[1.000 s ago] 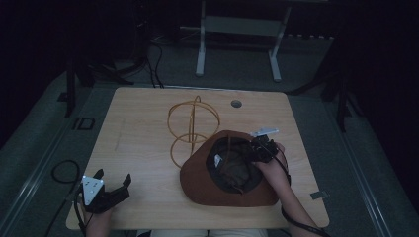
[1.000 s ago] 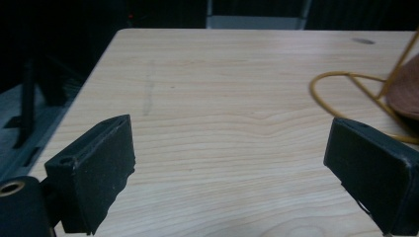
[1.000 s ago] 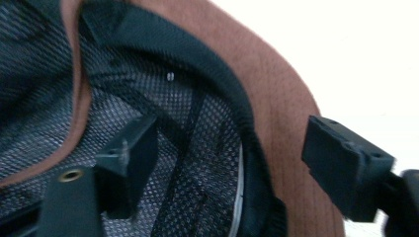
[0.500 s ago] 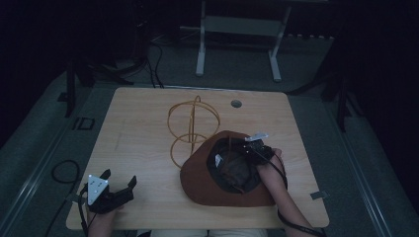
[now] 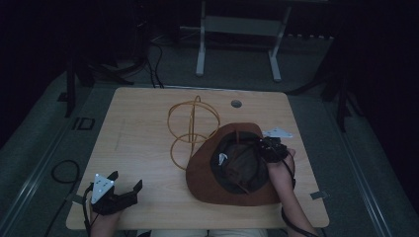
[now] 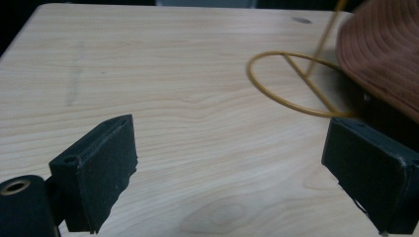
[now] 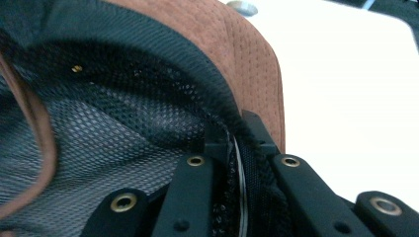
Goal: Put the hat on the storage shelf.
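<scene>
Evidently, the right tongs (image 7: 232, 143) had just been closing, and their jaws were found clamped on the inner edge of the hat (image 5: 232, 165), at the seam where the black mesh lining met the brown brim. In the right gripper view, the mesh and a thin pale band were seen pinched between the two black jaws. A second before, the same tongs had been observed with jaws spread over the upturned crown; half a second before, they had been partly drawn in.

The hat was recorded lying crown-down on the bench (image 5: 148, 123), its hollow facing up, with the right tongs (image 5: 271, 148) set at its far right rim. Just beyond the hat, on the side away from those tongs, the wire stand (image 5: 192, 126) was noted, its lower ring touching or slipped under the brim; which of the two could not be determined.

The left tongs (image 5: 126, 185) were found wide apart and empty, held near the bench's near corner, well apart from the hat. Their place was little altered.

It was judged that a grip had been secured, and that a lift of the hat toward the stand was now made possible.
</scene>
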